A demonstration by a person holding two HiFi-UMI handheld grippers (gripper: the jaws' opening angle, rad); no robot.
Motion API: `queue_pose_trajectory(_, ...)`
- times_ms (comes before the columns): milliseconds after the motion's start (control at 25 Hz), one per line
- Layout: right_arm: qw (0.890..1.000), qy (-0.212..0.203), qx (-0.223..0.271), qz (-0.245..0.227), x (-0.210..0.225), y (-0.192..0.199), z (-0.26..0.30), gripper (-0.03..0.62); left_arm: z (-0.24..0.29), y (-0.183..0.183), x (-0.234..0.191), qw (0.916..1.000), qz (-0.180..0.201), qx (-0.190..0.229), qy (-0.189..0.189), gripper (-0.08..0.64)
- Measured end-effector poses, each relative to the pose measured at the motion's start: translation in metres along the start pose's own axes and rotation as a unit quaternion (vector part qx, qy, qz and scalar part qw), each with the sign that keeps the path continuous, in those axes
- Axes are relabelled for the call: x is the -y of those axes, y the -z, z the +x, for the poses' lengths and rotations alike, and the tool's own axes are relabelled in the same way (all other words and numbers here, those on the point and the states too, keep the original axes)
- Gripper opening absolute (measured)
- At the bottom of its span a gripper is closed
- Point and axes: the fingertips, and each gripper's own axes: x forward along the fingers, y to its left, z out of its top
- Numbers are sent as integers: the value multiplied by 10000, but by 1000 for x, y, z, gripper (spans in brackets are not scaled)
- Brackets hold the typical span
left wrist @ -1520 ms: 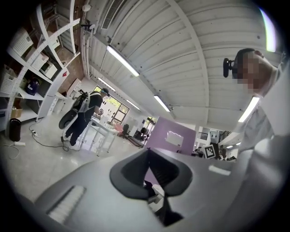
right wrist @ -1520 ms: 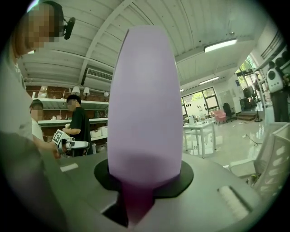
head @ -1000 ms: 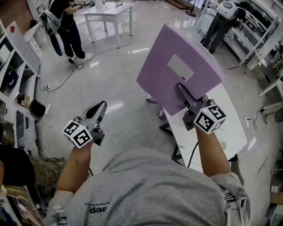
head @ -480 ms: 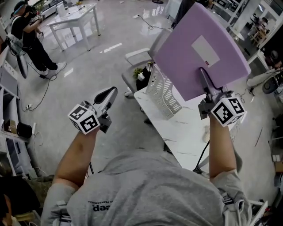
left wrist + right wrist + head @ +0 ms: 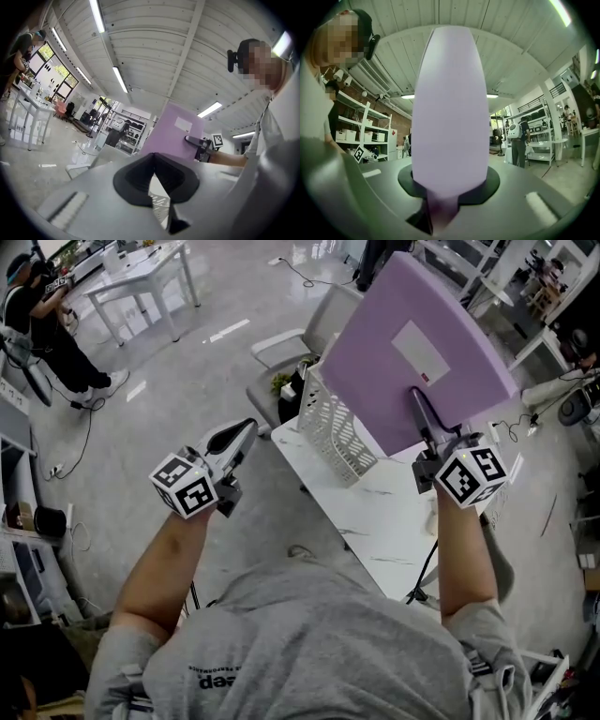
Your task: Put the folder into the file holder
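Folder [image 5: 412, 343]: flat rigid lilac sheet, matte, rounded corners, white rectangular label [image 5: 420, 351] on the face. It is in the air at upper right of the head view, tilted, and its lower edge overlaps the top of the file holder [image 5: 330, 432] in the picture; can't tell if they touch. Right gripper [image 5: 416, 399] is clamped on the folder's near edge, and the right gripper view shows the lilac sheet [image 5: 449, 117] pinched edge-on between the dark pads, filling mid-frame. Left gripper [image 5: 246, 427] sits centre-left over the floor, off the table's left edge. In its own view the jaws [image 5: 153, 159] meet at the tips with nothing between them, and the folder [image 5: 171, 133] and the right gripper [image 5: 190, 139] show beyond them. File holder is a white perforated box, thin walls with a slot pattern, open top, standing at the table's far-left corner in frame centre. Table [image 5: 398, 517] has a white glossy top with faint grey veining, and its left edge runs diagonally from centre to lower right. There is bare tabletop between the holder and the right hand. Floor [image 5: 187, 381] is grey, polished and reflective, open to the left of the table. A grey chair [image 5: 286, 343] sits just behind the holder. A second white table [image 5: 141, 277] and a standing person [image 5: 42, 320] are at upper left, well apart.
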Motion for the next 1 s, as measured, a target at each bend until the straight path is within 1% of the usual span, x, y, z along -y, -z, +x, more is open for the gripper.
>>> queue_pose_trajectory(280, 9999, -64, -126, -95, 6, 31, 8, 114, -1, 14, -6, 9999, -59, -113, -100, 58)
queue_pose_trajectory(560, 9997, -159, -167, 36, 12, 74, 11, 114, -5, 26, -11, 9992, -162, -255, -276, 59)
queue_pose_trajectory(840, 9995, -218, -204, 86, 16, 118, 11, 115, -3, 47, -19, 9983, -246, -423, -325, 60)
queue_pose_trajectory(1000, 9994, -166, -250, 167, 21, 142, 9, 115, -3, 58, -18, 9976, -271, -551, -332, 59)
